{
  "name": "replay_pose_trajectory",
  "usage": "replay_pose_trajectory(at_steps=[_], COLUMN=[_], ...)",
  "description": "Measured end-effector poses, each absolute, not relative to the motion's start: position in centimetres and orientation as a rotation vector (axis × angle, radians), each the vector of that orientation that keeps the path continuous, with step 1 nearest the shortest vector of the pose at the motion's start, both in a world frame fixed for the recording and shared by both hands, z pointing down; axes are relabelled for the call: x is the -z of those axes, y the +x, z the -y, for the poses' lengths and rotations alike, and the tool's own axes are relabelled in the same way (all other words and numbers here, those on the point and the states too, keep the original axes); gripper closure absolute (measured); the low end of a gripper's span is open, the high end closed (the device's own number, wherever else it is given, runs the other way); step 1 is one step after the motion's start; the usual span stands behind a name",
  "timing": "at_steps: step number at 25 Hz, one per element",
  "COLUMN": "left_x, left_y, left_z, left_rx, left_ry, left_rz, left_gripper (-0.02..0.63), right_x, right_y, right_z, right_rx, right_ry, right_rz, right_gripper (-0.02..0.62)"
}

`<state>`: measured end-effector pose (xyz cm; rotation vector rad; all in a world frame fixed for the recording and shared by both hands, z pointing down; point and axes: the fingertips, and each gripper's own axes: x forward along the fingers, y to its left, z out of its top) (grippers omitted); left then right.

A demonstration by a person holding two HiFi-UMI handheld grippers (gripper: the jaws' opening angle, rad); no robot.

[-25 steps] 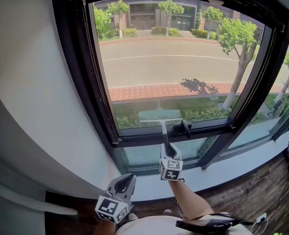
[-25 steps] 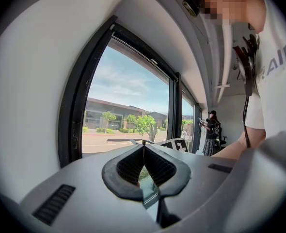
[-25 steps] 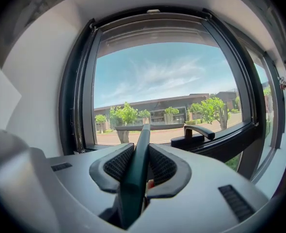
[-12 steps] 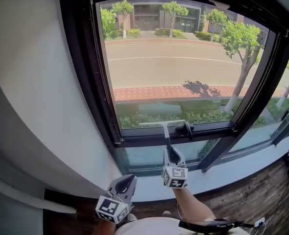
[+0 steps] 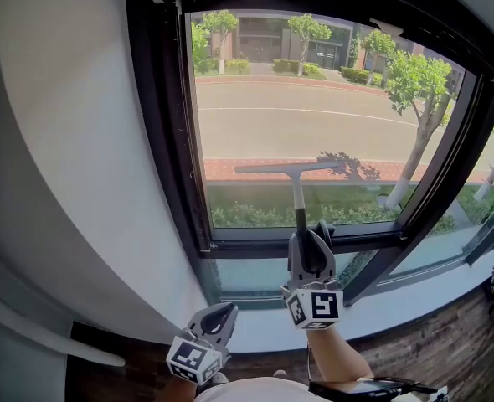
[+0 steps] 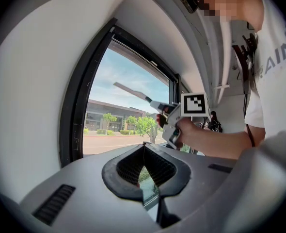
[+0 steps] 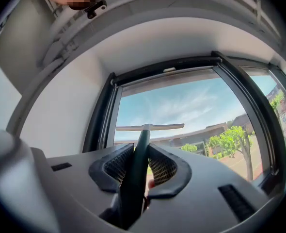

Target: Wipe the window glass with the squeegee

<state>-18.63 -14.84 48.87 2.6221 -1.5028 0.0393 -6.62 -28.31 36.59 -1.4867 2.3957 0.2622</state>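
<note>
Wiping looks barely underway: the right gripper point(image 5: 302, 239), clamped on the squeegee point(image 5: 290, 168) handle, holds its blade low on the window glass point(image 5: 314, 99) with most of the pane left, while the left gripper point(image 5: 220, 312) hangs closed, empty.

The lower end of the slim, dark-handled, grey-bladed squeegee point(image 5: 295, 193) disappears between the closed jaws of the grey right gripper point(image 5: 304, 238), so how far it reaches inside cannot be told. Whether its blade presses on the clear window glass point(image 5: 255, 99) or stands just off it is unclear (neither gripper view settles it). The black lever handle point(image 5: 323, 224) on the window frame is half covered by that gripper. In the head view, the bottom edge cuts off the person's left forearm point(image 5: 178, 389) below the grey left gripper point(image 5: 217, 315). A flat black object point(image 5: 360, 388) at the chest is too cropped to name.
</note>
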Motion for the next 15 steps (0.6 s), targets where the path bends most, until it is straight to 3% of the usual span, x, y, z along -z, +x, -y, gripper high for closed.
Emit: replay_pose_trajectory(at_steps=[9, 15], left_x=[-48.3, -47.9], left_y=[-19.6, -20.7], left_z=[14.2, 13.3], left_rx=[0.005, 0.009], left_ry=[2.616, 2.621], left_rz=[1.542, 1.592], left_gripper=[0.588, 0.588], right_x=[-19.4, -12.6], right_y=[-11.1, -14.6], right_z=[32.2, 35.2], right_rx=[-0.457, -0.49], right_ry=[-1.327, -1.334], right_rz=[-2.223, -2.175], right_gripper=[0.495, 0.495])
